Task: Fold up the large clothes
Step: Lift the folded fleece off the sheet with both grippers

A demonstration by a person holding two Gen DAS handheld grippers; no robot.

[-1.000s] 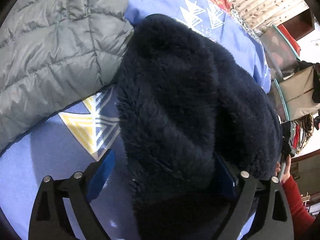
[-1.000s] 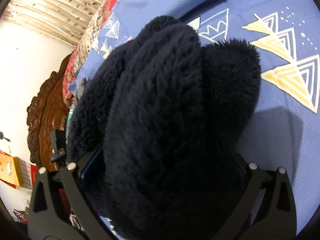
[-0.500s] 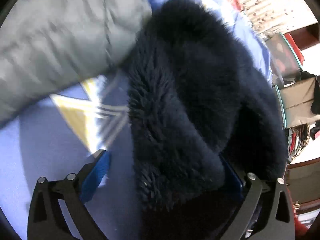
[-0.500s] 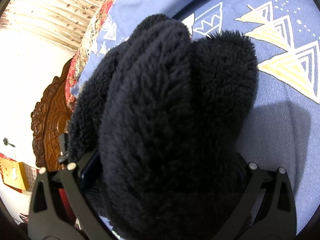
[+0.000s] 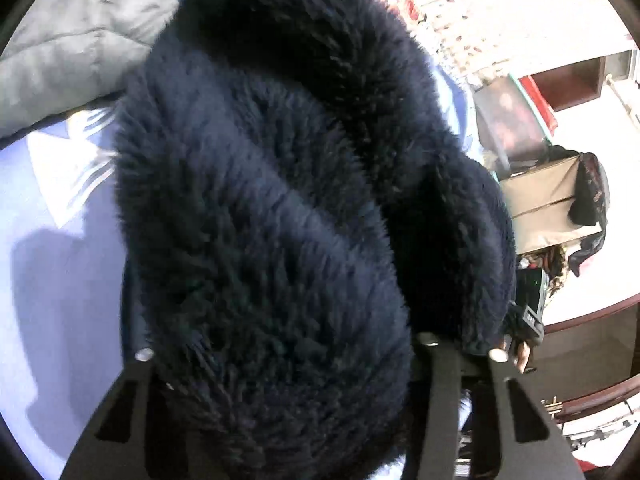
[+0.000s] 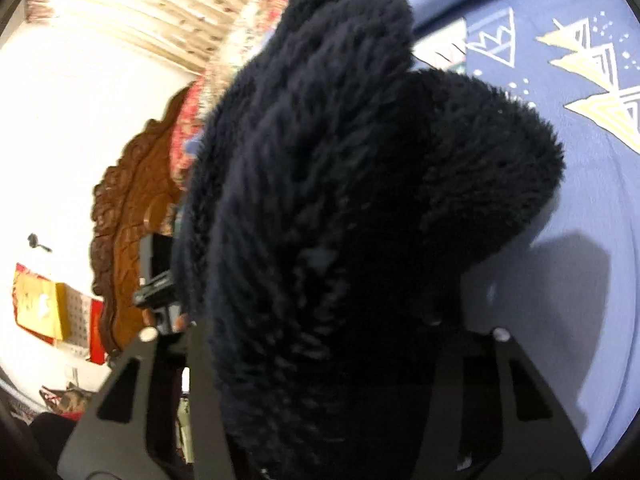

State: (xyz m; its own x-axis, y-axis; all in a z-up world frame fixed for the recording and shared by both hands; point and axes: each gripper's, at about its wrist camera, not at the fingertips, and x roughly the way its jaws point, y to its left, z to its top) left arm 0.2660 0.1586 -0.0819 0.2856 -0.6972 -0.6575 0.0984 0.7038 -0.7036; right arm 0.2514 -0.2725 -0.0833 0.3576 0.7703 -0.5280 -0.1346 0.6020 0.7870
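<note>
In the left wrist view, we saw our left tongs (image 5: pixel 280 344) pinching a thick bundle of the dark navy fleece garment (image 5: pixel 280 200), which filled the middle of the frame and hid the finger pads completely. The fleece bulged over both black arms of the tongs, and its rolled edge curved from the far top down to the right. To the left, the blue bedsheet (image 5: pixel 60 260) lay open and bare, with the garment's shadow across it. At the far left, a grey quilted jacket (image 5: pixel 80 40) rested on the sheet, its near edge just beside the fleece. Off the right edge of the bed stood a brown box (image 5: pixel 548 200) and dark bags, so room on that side was tight.

In the right wrist view, our right tongs (image 6: pixel 320 340) were likewise clamped on the fleece garment (image 6: pixel 340 200), the pads buried in pile. The bundle hung in folds, one rounded lobe jutting right over the bedsheet (image 6: pixel 580 260). That right side was open blue sheet printed with triangles, shadowed just beside the fleece. To the left, the carved wooden headboard (image 6: pixel 124 220) and a white wall (image 6: pixel 80 100) bounded the bed's edge, and the other gripper's body showed just left of the fleece.
</note>
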